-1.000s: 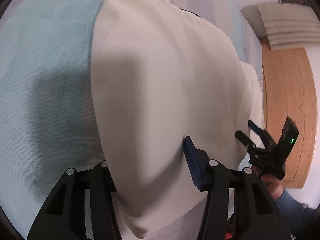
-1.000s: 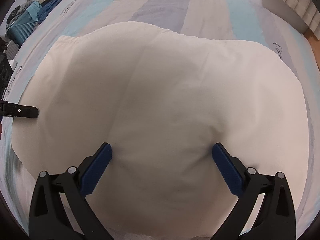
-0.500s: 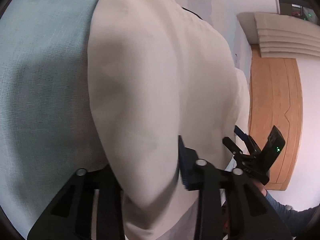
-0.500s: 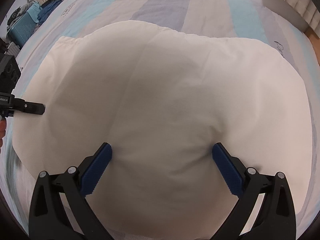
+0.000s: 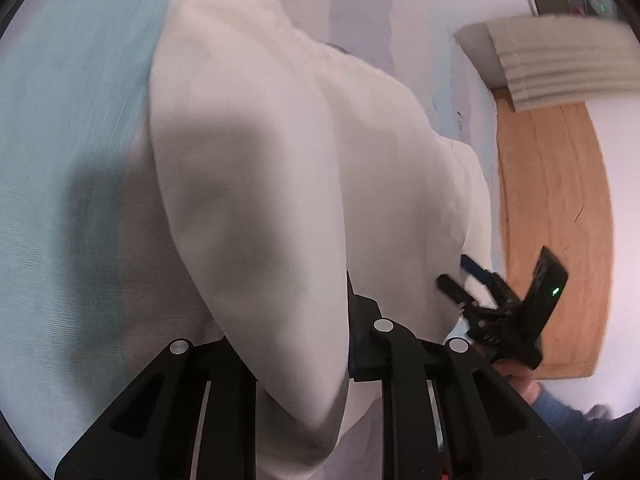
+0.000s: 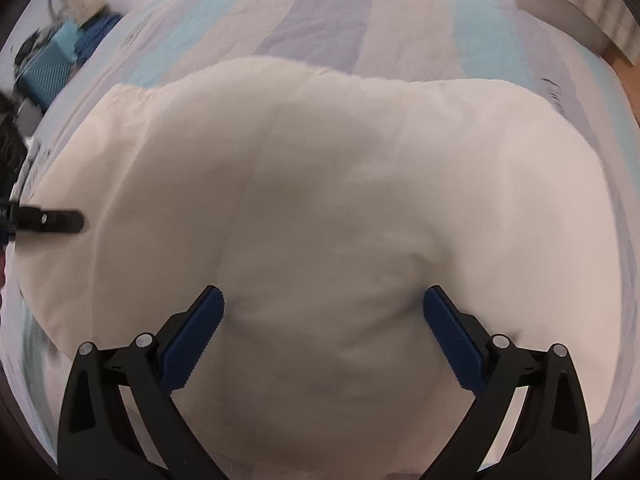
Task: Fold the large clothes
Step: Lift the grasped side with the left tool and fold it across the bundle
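Lying spread across the striped bed, a cream garment, its left edge lifting off the sheet. Clamping a fold of that edge, the left gripper. Hovering over the near edge with jaws wide apart, touching nothing, the right gripper.
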Demonstrator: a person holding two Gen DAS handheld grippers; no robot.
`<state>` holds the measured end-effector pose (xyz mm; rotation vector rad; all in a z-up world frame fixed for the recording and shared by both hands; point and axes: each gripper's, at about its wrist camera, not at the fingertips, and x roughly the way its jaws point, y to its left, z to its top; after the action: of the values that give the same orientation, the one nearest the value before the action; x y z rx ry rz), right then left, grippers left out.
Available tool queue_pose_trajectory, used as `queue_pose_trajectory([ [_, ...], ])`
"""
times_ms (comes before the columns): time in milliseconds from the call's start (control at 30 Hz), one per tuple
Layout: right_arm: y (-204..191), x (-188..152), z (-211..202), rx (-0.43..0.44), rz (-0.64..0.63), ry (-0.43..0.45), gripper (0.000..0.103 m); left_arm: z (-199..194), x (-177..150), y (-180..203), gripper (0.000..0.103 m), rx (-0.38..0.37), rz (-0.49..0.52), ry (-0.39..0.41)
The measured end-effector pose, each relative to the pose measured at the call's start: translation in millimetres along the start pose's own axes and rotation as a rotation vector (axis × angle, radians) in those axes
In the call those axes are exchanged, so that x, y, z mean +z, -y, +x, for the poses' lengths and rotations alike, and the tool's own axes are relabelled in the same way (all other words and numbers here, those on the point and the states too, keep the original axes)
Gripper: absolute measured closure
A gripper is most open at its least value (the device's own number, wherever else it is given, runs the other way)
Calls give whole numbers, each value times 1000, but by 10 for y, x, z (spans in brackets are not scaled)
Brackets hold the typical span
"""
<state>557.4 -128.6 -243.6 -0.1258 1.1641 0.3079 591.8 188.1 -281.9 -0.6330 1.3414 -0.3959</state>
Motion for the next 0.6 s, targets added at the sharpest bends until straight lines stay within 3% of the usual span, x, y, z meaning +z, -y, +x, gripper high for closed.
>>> queue_pose_trajectory([
  [200,321,-39,-213,-49,59,38,8,-122,5,236,86,57,42,20],
  [600,536,-128,15,-57,47,0,6,-344,38,824,86,172,129,38],
])
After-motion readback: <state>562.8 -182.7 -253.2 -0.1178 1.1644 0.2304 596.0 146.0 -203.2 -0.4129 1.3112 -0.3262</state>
